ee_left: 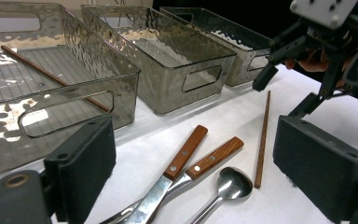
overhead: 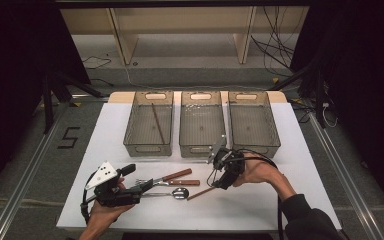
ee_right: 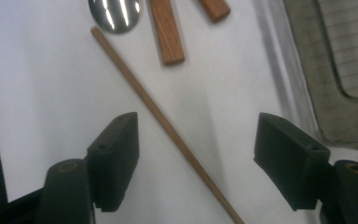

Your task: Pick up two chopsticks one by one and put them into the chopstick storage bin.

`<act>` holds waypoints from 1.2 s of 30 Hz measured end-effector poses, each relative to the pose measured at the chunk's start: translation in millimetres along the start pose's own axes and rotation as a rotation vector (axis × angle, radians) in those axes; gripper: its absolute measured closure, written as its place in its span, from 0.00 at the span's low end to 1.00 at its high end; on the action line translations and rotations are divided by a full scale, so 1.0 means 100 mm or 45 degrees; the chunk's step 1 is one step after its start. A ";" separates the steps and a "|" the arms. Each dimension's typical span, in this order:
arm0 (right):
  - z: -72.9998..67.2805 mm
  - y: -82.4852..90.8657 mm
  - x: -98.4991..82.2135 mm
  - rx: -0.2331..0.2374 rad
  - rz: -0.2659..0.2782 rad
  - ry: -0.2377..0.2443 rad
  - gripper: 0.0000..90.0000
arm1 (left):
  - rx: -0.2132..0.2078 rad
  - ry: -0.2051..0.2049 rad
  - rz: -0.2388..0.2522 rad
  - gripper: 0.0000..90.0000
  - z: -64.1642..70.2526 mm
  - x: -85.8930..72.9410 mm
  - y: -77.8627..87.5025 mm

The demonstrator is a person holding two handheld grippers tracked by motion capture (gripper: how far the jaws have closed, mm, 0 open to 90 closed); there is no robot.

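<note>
Item one: my right gripper (overhead: pixel 215 176), held over the near middle of the table (overhead: pixel 300 165), its jaws pointing down and standing wide to either side of the loose chopstick (ee_right: pixel 168 126), the pads not touching it, nothing gripped; they straddle the stick across its length, I judge, so that a squeeze would catch it. Item two: that chopstick, thin brown wood, lying flat and slantwise on the white table top, one end close to the spoon (ee_left: pixel 223 186). Item three: my left gripper (overhead: pixel 145 186), resting low near the table's near left corner, jaws wide apart and empty, aimed along the cutlery; it looks parked out of the way while the right hand works. Item four: a cluster of cutlery just left of the chopstick, namely the spoon, a wooden-handled fork (ee_left: pixel 214 158) and a wooden-handled knife (ee_left: pixel 177 163), handles overlapping. Item five: three clear bins in a row along the far edge. The left bin (overhead: pixel 130 125) holds a second chopstick (overhead: pixel 157 122) lying lengthwise; the middle bin (overhead: pixel 182 127) and right bin (overhead: pixel 275 127) look empty. With its mate in the left bin, the loose chopstick probably belongs there too, one kind of utensil per bin.
</note>
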State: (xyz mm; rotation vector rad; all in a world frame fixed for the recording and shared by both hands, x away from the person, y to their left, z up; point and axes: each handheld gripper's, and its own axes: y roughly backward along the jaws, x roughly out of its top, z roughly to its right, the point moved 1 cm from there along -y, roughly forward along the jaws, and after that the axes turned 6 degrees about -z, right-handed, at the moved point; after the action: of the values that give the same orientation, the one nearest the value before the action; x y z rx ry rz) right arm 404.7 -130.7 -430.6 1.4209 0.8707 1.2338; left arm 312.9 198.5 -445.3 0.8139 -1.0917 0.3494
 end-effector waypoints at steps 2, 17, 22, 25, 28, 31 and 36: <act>-0.01 -0.04 -0.01 -0.016 -0.053 0.034 0.39 | 0.000 0.000 -0.001 0.14 0.00 0.00 0.00; -0.05 -0.22 0.00 -0.052 -0.213 0.177 0.58 | -0.002 -0.001 -0.001 0.14 0.00 0.00 0.00; -0.05 -0.27 0.01 -0.042 -0.249 0.178 0.63 | -0.002 -0.001 -0.002 0.14 0.00 0.00 0.00; -0.04 -0.30 0.00 -0.051 -0.257 0.187 0.65 | -0.002 0.000 -0.001 0.14 0.00 0.00 0.00; -0.04 -0.30 0.00 -0.051 -0.261 0.189 0.67 | -0.002 0.000 -0.002 0.14 0.00 0.00 0.00; -0.04 -0.31 0.00 -0.031 -0.274 0.194 0.70 | -0.001 0.001 0.000 0.14 0.00 0.00 -0.01; -0.04 -0.34 0.01 -0.030 -0.268 0.202 0.74 | -0.002 0.000 -0.002 0.14 0.00 0.00 0.00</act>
State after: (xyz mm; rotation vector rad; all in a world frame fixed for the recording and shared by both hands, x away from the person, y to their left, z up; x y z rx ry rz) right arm 404.3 -121.8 -463.2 1.1907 1.0814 1.2022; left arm 313.0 198.1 -445.5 0.8129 -1.0909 0.3473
